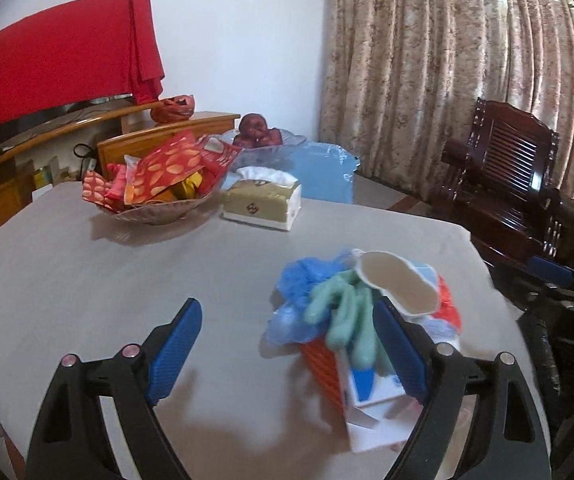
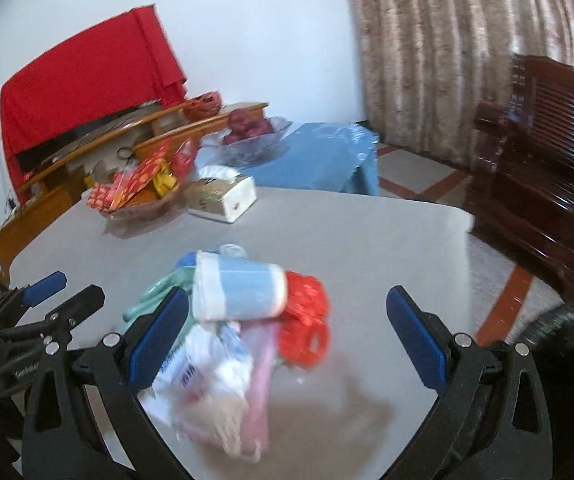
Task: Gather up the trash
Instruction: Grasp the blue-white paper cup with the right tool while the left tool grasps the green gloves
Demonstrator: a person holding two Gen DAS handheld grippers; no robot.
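A heap of trash lies near the right front of the grey table [image 1: 87, 272]: a blue paper cup [image 2: 243, 290] on its side, a green rubber glove [image 1: 343, 316], blue plastic [image 1: 299, 280], red wrapper [image 2: 307, 316], a white carton [image 1: 371, 392] and white and pink bags [image 2: 215, 392]. My left gripper [image 1: 287, 332] is open, its right finger against the heap's left side. My right gripper [image 2: 287, 320] is open, the heap between its fingers and nearer the left one.
A basket of red snack packets [image 1: 155, 184] and a tissue box [image 1: 263, 200] stand at the table's far side. Beyond are a blue covered stand with a fruit bowl [image 1: 263, 136], a wooden cabinet [image 1: 15, 184], a dark wooden chair [image 1: 515, 184] and curtains.
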